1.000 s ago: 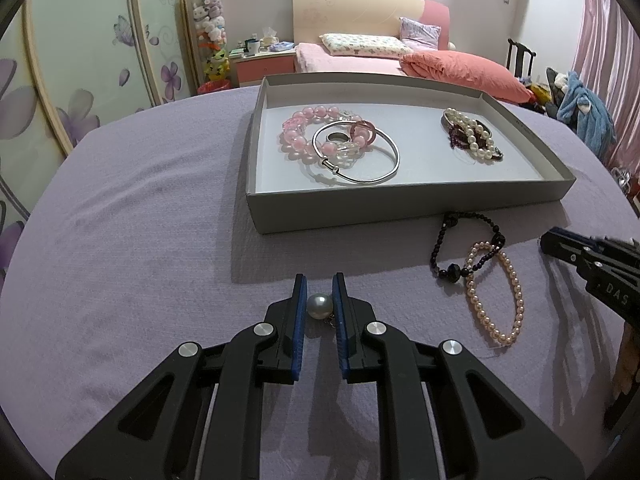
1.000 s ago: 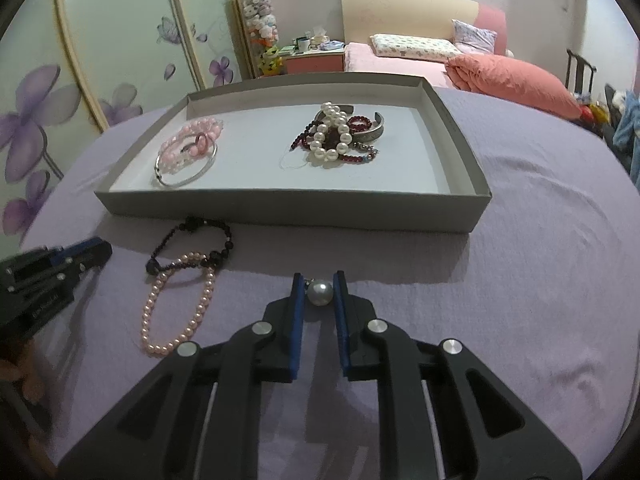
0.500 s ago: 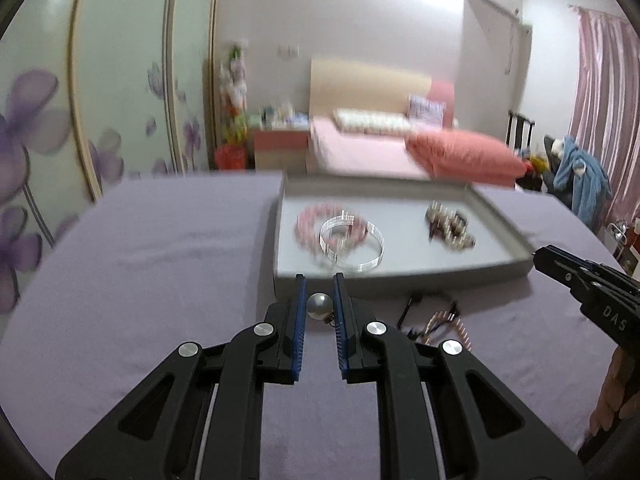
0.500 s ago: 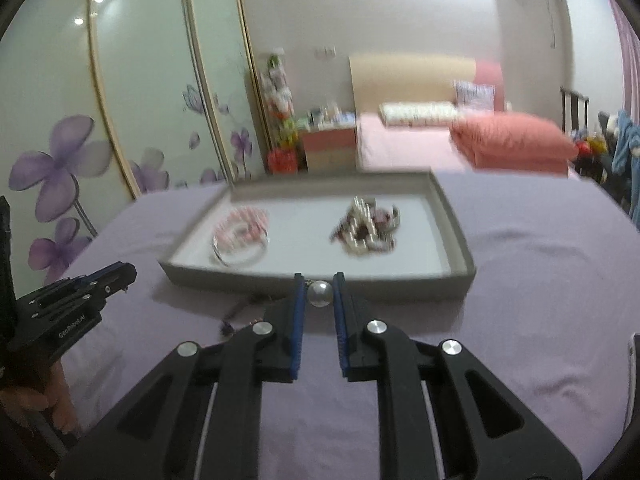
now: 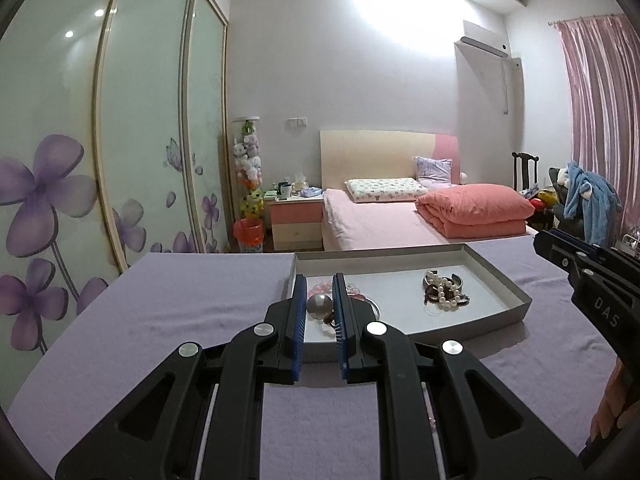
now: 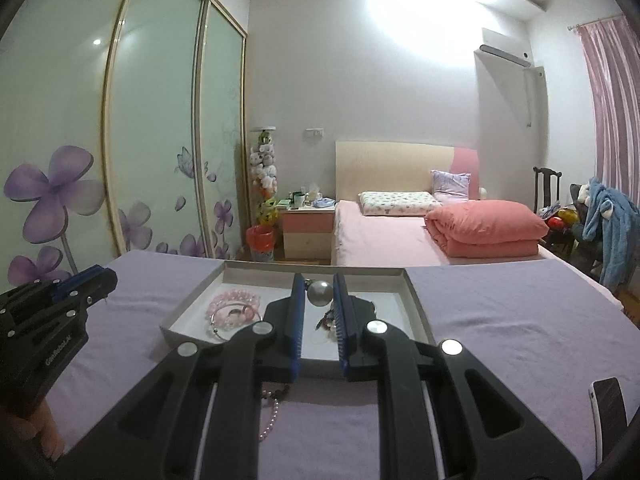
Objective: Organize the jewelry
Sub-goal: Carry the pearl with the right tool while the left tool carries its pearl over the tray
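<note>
Jewelry is split between the purple bench and the grey tray [image 6: 416,300] ahead of you. Nearest you, each tool is clamped on a round silver pearl: your left tool [image 5: 319,306] pinches one pearl [image 5: 319,307] between its blue pads, and your right tool [image 6: 319,294] pinches another pearl [image 6: 319,293] the same way. Under your right tool, a pink pearl strand [image 6: 269,420] and a dark bead strand [image 6: 276,393] lie on the bench [image 6: 500,320], just in front of the tray's near wall. Inside the tray, a pink bead bracelet [image 6: 232,303] and a silver bangle [image 6: 224,322] sit together at its left end. At its right end, a white pearl strand [image 5: 442,292] is heaped with dark beads. Beyond the bench stands a pink bed [image 5: 380,224] with a folded coral quilt [image 5: 476,210], and a nightstand [image 5: 297,220] is beside it.
</note>
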Tool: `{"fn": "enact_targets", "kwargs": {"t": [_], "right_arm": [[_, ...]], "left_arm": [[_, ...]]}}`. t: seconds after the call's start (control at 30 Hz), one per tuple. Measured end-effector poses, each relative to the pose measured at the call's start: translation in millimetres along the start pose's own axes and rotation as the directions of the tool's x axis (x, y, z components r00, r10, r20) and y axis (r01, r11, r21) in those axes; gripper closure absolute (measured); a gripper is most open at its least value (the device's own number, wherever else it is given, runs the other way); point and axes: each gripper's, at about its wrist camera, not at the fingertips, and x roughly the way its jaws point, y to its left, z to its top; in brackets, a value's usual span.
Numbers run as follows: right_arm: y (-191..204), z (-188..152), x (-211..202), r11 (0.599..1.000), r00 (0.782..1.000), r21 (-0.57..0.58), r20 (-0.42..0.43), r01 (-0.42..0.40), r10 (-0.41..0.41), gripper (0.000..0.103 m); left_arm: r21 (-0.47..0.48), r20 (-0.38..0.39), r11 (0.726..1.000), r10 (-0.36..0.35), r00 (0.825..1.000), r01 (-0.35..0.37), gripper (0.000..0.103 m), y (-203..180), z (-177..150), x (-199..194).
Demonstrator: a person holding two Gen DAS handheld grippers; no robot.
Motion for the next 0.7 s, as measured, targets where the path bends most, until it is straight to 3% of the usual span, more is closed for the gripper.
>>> {"fn": "enact_targets", "kwargs": {"t": [0.7], "right_arm": [[-0.3,1.9,8.8,1.0,1.0,0.011,0.016,0.013,-0.013,0.088]], "left_arm": [[-0.004,-0.001,1.0,-0.019,1.0,0.019,0.089,1.3,2.0,2.2]]}}
